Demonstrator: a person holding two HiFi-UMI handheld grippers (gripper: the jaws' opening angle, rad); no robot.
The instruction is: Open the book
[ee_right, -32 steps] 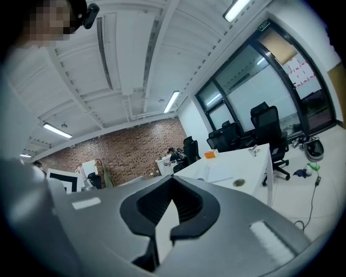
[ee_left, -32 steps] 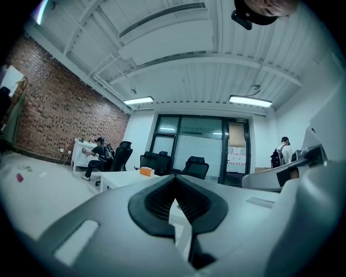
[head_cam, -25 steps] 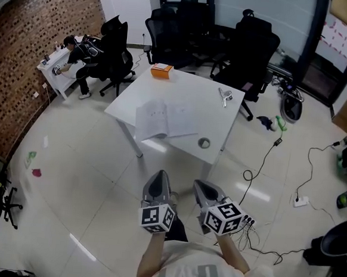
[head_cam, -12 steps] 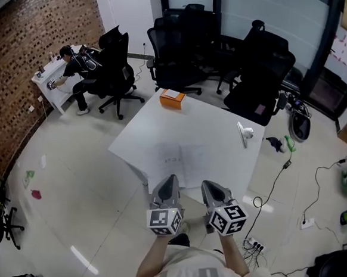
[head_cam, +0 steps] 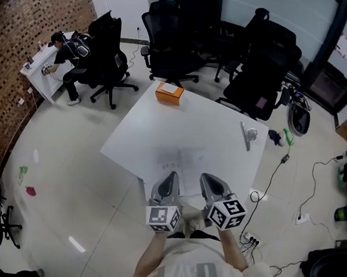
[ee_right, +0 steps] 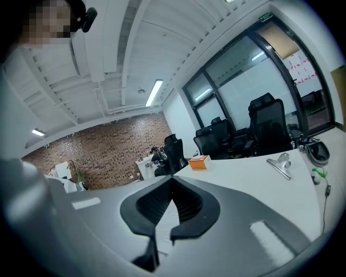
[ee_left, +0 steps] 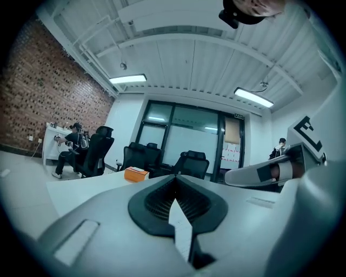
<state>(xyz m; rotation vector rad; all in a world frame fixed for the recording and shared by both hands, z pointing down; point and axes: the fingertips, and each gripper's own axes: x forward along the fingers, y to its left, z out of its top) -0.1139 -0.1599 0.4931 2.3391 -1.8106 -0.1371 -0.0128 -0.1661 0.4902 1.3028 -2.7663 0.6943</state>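
Left tongs (head_cam: 170, 177): held about level over the near edge of the table (head_cam: 156, 124). The jaws are seen pressed together, and nothing is gripped between them.
Right tongs (head_cam: 210, 178): held just beside the left pair and tipped slightly downward. The jaws are likewise closed up, with nothing caught in them.
Book (head_cam: 180, 161): laid flat on the table close to its near edge, with pale pages facing up. The tips of both tongs are seen at its near side, but whether it is touched cannot be told.
Orange box (head_cam: 169, 93): set at the far edge of the table, well apart from the book.
Metal clip (head_cam: 247, 135): laid near the table's right edge.
Office chairs (head_cam: 175, 45): grouped beyond the table.
Person (head_cam: 65, 52): seated at a separate desk beside the brick wall (head_cam: 28, 10).
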